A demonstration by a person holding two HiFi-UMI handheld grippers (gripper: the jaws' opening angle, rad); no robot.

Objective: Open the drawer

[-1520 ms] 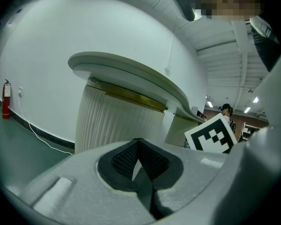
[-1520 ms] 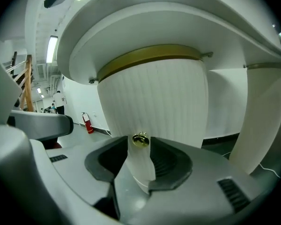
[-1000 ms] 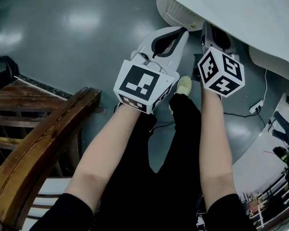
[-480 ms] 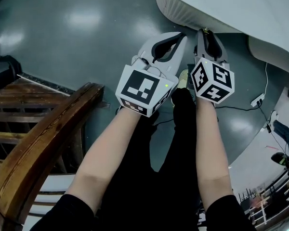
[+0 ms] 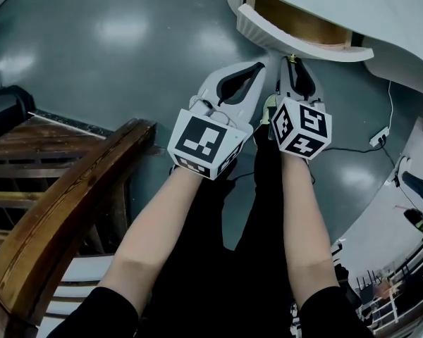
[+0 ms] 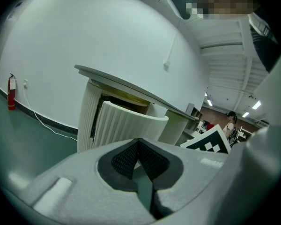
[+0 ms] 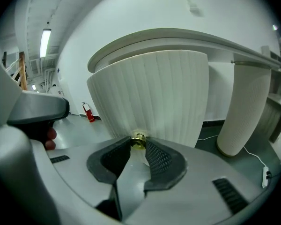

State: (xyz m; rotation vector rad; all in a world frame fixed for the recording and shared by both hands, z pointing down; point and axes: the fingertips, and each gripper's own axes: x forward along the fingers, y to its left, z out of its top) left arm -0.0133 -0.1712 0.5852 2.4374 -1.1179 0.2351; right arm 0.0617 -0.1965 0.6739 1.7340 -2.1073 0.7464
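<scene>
Drawer [image 5: 301, 46] (ribbed white front) stands partly out, just ahead of both grippers; we see the right gripper [image 5: 293, 69] clenched on its brass knob [image 7: 139, 139], the left gripper [image 6: 138, 144] alongside, closed and empty.

Glossy grey-green floor [image 5: 127, 41] carried everything. Dark wooden chair [image 5: 63, 203] stood on it at near left. White desk [image 5: 381, 20] stood at far right on a ribbed white pedestal [image 7: 154, 93], with a second ribbed pedestal [image 7: 241, 109] further right, both bases on the floor. White power strip [image 5: 378, 136] lay on the floor at right, its white cable [image 5: 390, 111] running up toward the desk. Black cable [image 5: 338, 148] trailed along the floor near it. Red fire extinguisher [image 6: 11, 92] sat on the floor against the far wall. Person's pale shoe [image 5: 267, 110] rested on the floor below the desk.
</scene>
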